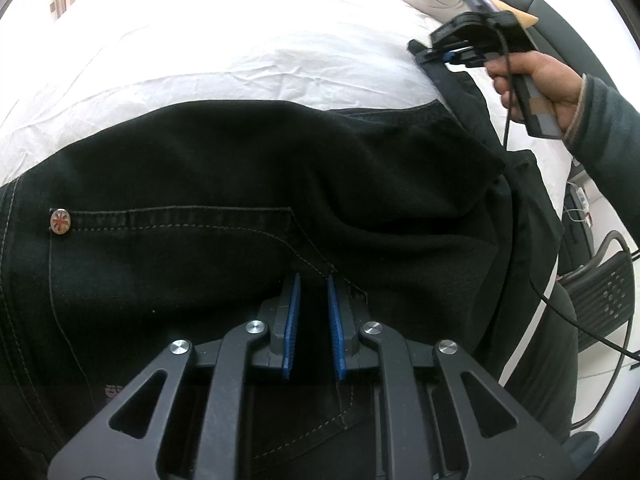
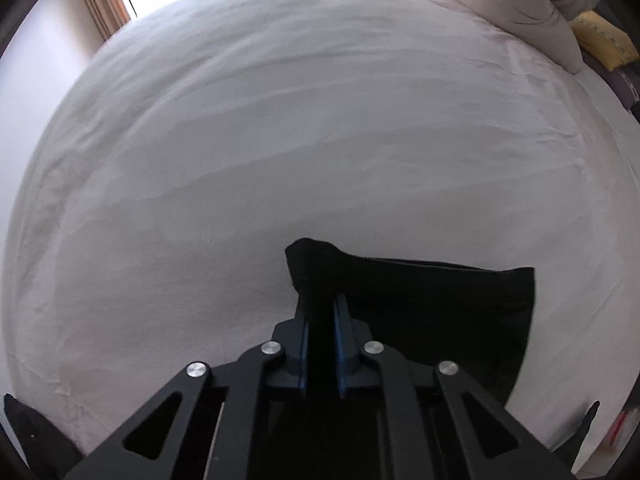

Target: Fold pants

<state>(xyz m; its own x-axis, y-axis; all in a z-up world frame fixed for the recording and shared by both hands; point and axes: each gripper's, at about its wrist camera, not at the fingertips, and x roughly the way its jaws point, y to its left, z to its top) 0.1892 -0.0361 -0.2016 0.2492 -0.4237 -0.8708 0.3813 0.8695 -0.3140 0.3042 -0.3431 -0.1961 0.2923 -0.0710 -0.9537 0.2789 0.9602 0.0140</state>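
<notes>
On the white bed (image 2: 280, 120), both grippers, left gripper (image 1: 313, 292) at the waist and right gripper (image 2: 321, 312) at the hem, clamp the black pants (image 1: 240, 168), so the lengthwise fold likely needs 1 coordinated lift.

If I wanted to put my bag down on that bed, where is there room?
The white sheet is bare from the pants' leg end up to the pillow and across to the window side. The near edge is crowded: black pants and both grippers.

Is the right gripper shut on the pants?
Yes: the right gripper is shut on the pants; black fabric fills the gap between its fingers.
</notes>
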